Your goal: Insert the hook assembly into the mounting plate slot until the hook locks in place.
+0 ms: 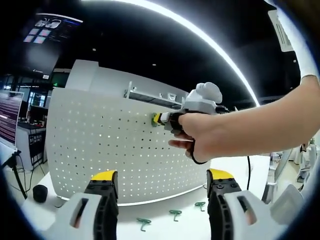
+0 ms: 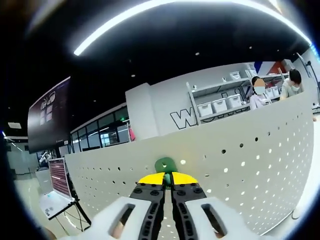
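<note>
in the right gripper view the right gripper (image 2: 167,178) is seen with its yellow-tipped jaws brought together on a green hook (image 2: 165,165), which sticks out just ahead of the tips and is pressed against the white pegboard (image 2: 240,165). the hook is gripped by its lower part, so that its head is left free to enter a hole of the board; whether it is already seated in a hole cannot be told, since the contact spot is hidden behind the hook itself.

in the left gripper view the left gripper (image 1: 162,182) is held back from the board, its jaws wide apart and nothing between them. it appears to be kept clear so that the work is left in sight. beyond and above these jaws, the right gripper (image 1: 159,119) is seen from the side, held in a hand (image 1: 200,137), its yellow tip touching the pegboard (image 1: 100,145) at the green hook (image 1: 154,118).

on the table, between the left jaws and just ahead of them, three spare green hooks (image 1: 174,214) are laid near the foot of the board, presumably kept within reach for later insertions.

the insertion is judged to be in its pressing stage; locking is not yet confirmed.
</note>
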A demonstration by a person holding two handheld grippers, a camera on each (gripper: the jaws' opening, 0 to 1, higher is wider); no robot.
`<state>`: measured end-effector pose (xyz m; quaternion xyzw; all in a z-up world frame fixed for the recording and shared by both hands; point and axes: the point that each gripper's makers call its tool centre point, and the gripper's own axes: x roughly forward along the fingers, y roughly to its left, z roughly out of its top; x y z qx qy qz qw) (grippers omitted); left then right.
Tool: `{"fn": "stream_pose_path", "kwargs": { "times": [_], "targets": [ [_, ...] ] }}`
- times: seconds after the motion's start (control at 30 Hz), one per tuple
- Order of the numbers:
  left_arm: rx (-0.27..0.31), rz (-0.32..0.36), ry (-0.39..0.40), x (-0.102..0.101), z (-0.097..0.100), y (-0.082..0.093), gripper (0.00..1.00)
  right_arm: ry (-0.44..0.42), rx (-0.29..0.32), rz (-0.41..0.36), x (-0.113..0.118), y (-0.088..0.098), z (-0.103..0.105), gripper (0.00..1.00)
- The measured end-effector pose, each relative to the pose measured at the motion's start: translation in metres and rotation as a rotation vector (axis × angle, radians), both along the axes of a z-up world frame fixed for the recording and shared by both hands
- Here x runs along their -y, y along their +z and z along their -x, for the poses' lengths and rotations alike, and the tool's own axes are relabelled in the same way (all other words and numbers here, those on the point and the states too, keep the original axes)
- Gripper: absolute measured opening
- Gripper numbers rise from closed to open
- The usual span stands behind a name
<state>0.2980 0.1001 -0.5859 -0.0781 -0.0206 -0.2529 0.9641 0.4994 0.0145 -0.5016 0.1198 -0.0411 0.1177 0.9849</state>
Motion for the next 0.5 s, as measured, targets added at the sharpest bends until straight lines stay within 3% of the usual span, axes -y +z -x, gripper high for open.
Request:
{"fn": "stream_pose_path", "kwargs": {
  "times": [0.17, 0.3, 0.5],
  "targets": [
    [0.001, -0.002, 0.000, 0.0005, -0.0006, 0.0005, 0.74, -0.008, -0.001, 0.003, -0.0025, -0.0040, -0.0012, 0.01],
    [-0.002, -0.003, 0.003, -0.0017, 0.0001, -0.0002, 0.73, -0.029, -0.001, -0.042, -0.0018, -0.0032, -0.0023, 0.02],
    [-0.021, 0.016, 0.003, -0.0044, -0.0006, -0.0039, 0.73, -0.070, 0.055, -0.053, -0.0040, -0.0068, -0.0022, 0.02]
  ]
}}
